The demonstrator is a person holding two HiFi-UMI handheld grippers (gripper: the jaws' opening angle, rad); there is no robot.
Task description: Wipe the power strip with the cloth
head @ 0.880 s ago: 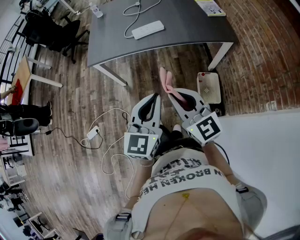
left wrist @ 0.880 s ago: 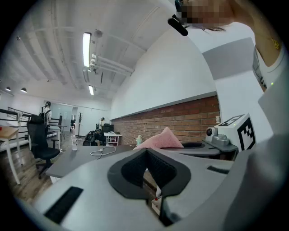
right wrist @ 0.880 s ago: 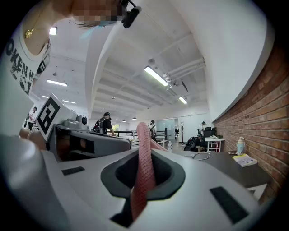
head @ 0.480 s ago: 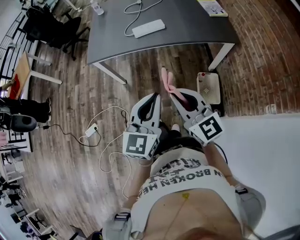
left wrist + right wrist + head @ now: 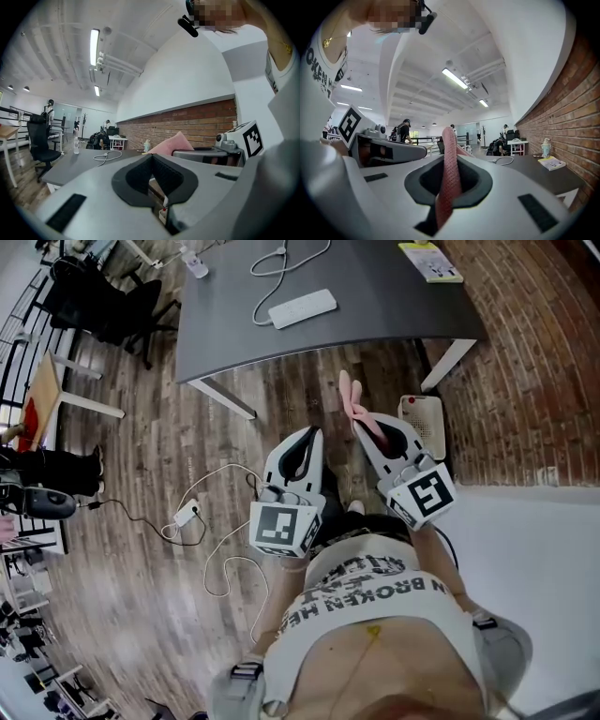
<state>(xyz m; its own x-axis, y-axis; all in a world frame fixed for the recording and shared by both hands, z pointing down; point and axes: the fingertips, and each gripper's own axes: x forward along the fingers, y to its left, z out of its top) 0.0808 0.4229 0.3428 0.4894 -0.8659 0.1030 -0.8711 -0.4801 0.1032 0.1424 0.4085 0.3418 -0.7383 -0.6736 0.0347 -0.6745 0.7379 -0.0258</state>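
A white power strip (image 5: 302, 308) with a white cable lies on the dark grey table (image 5: 375, 296) ahead, well beyond both grippers. My right gripper (image 5: 359, 420) is shut on a pink cloth (image 5: 352, 401), which sticks up past its tips; in the right gripper view the pink cloth (image 5: 449, 173) stands edge-on between the jaws. My left gripper (image 5: 314, 433) is shut and holds nothing, held level beside the right one over the wooden floor. In the left gripper view the table (image 5: 75, 164) and the cloth (image 5: 168, 144) show past the closed left gripper (image 5: 152, 155).
A yellow-edged booklet (image 5: 429, 261) lies at the table's far right, a bottle (image 5: 192, 262) at its far left. A white box (image 5: 424, 423) stands on the floor by the brick wall. A charger with cables (image 5: 187, 515) lies on the floor at left. Office chairs (image 5: 103, 301) stand left.
Both grippers and the cloth have shifted slightly rightward and toward the table in the head view. Both grips are unchanged.
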